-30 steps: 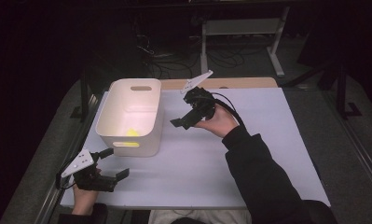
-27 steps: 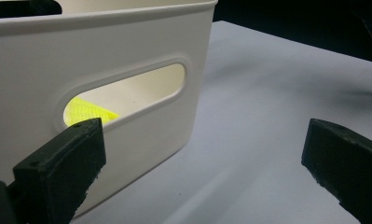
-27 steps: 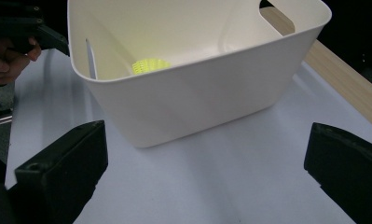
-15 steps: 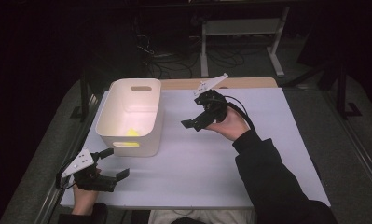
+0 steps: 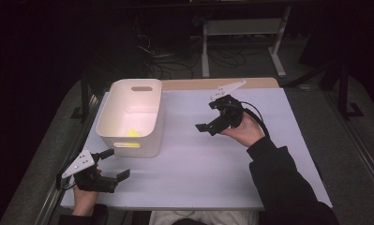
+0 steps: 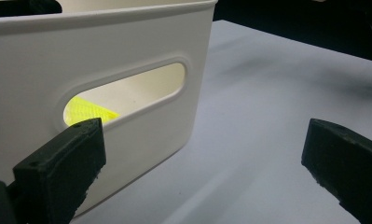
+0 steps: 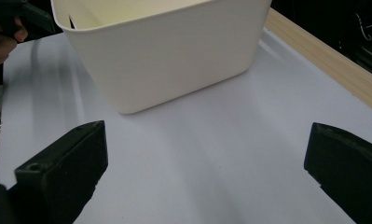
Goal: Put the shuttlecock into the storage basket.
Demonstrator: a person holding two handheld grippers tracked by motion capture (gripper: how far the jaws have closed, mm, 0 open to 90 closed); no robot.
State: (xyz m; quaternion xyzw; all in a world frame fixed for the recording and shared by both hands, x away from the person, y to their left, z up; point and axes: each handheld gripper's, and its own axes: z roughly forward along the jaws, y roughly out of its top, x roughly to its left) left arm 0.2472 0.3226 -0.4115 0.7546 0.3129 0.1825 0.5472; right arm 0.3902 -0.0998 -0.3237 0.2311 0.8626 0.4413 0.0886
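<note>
One yellow piece [image 5: 132, 133] already in the white bin [image 5: 149, 150], both tongs — left [image 5: 113, 164], right [image 5: 204, 118] — wide open, empty, nothing left loose on the surface [image 5: 198, 164].

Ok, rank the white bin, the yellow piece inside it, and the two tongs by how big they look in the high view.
1. White bin, clearly largest.
2. Right tongs and left tongs: they look about alike, and the left one sits nearer the camera, so no ranking between them.
3. Yellow piece, smallest; the bin wall hides part of it.
</note>
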